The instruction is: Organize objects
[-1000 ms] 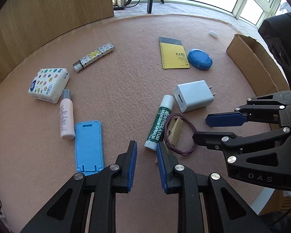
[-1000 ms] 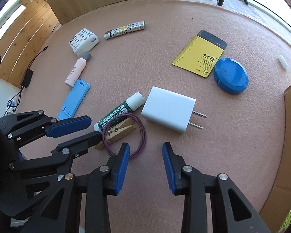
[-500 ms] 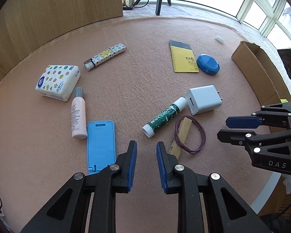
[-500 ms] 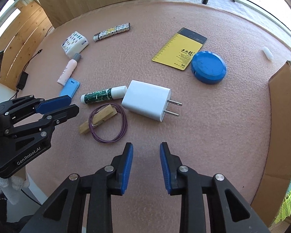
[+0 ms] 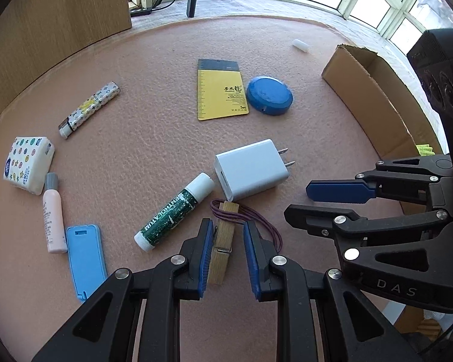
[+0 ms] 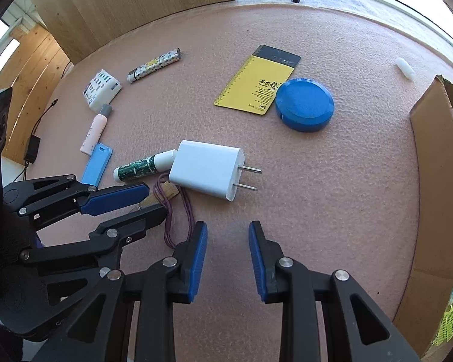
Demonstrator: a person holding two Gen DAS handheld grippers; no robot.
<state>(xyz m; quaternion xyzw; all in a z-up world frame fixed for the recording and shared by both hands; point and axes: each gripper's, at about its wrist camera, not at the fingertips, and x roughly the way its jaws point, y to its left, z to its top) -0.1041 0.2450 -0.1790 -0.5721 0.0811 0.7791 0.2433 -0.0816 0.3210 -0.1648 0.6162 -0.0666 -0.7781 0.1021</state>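
A wooden clothespin [image 5: 223, 241] lies on the pink mat [image 5: 154, 138] with a purple hair tie [image 5: 256, 214] looped around it. My left gripper [image 5: 228, 250] points down over it. Its jaws are closing with the clothespin between them, and a gap still shows on the right side. Touching the clothespin's far end are a white charger [image 5: 250, 170] and a green lip balm tube [image 5: 172, 215]. My right gripper [image 6: 228, 241] stands open over bare mat just in front of the charger [image 6: 207, 169], nothing between its fingers.
Farther back lie a yellow notepad [image 5: 220, 93] and a blue round tin [image 5: 268, 95]. A patterned lighter [image 5: 90, 108], tissue pack [image 5: 27, 163], pink bottle [image 5: 53, 220] and blue stand [image 5: 86, 259] are at the left. A cardboard box [image 5: 374, 99] stands at the right edge.
My left gripper has shifted right and come down over the clothespin, which now sits between its fingers. The right gripper has edged closer to the charger.
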